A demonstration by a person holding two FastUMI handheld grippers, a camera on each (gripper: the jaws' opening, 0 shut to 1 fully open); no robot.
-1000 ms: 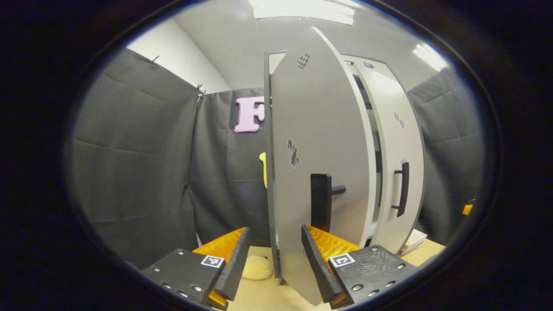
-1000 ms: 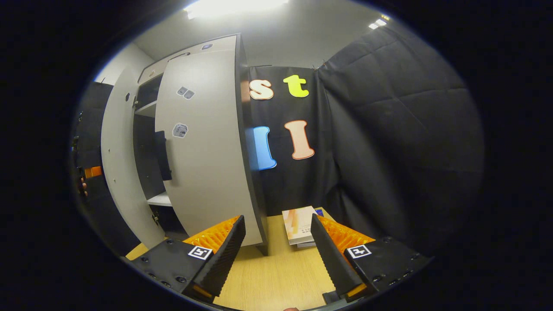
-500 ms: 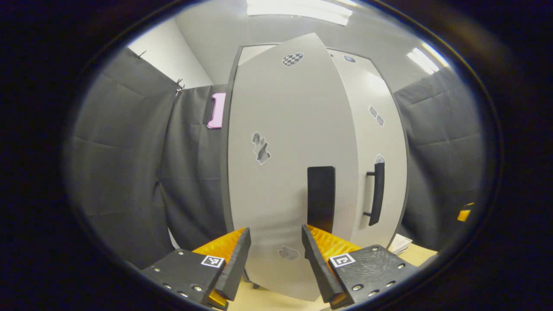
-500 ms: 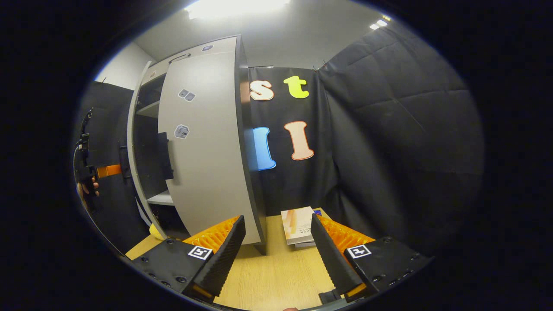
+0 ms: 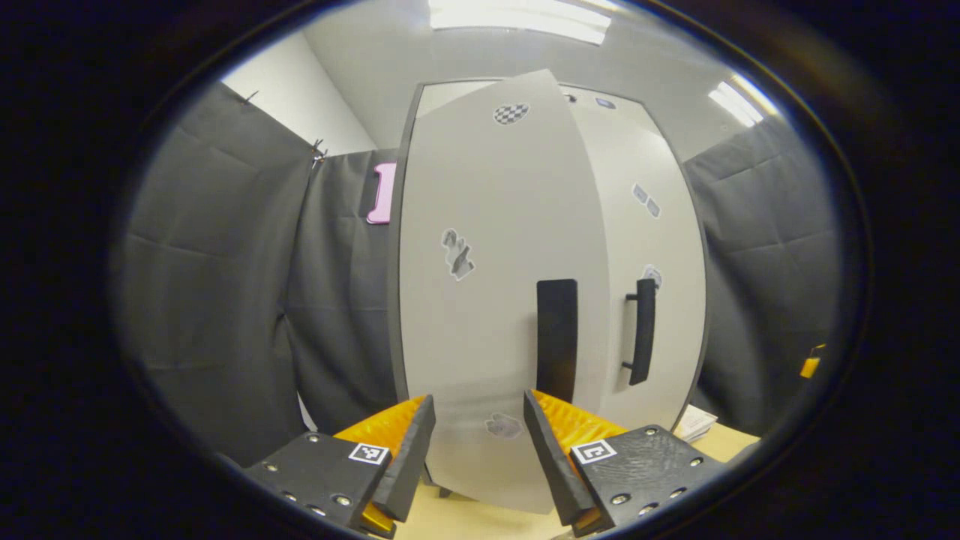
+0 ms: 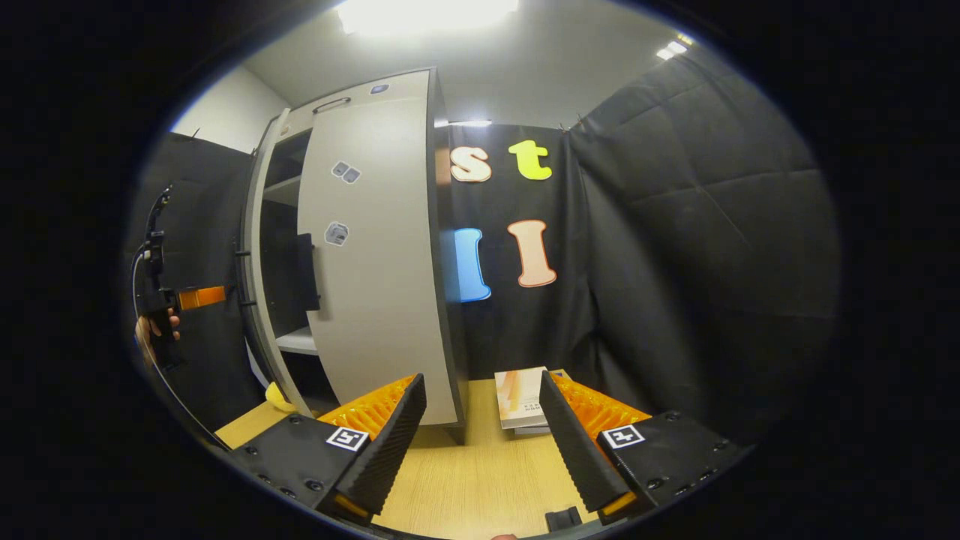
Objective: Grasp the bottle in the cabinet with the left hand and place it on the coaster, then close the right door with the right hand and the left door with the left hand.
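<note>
The grey cabinet's left door point(image 5: 487, 300) faces me almost flat, standing a little proud of the right door point(image 5: 660, 225). Its dark handle point(image 5: 557, 337) rises just above my left gripper point(image 5: 476, 450), which is open close to the door's face with nothing between its fingers. In the right gripper view the right door point(image 6: 375, 262) lies flush with the cabinet's side, and a dark gap with a shelf point(image 6: 296, 341) shows beside the left door's edge point(image 6: 256, 247). My right gripper point(image 6: 480, 442) is open over the wooden table point(image 6: 480, 480). A hand holds the left gripper point(image 6: 180, 300) far left.
A small stack of books point(image 6: 521, 397) lies on the table right of the cabinet, also seen as books point(image 5: 697, 424) in the left gripper view. A pale yellow thing point(image 6: 277, 397) peeks out at the left door's foot. Black cloth walls close in on both sides.
The left door has swung from edge-on and wide open to nearly shut, with my left gripper following it. The right gripper has barely shifted and stays open.
</note>
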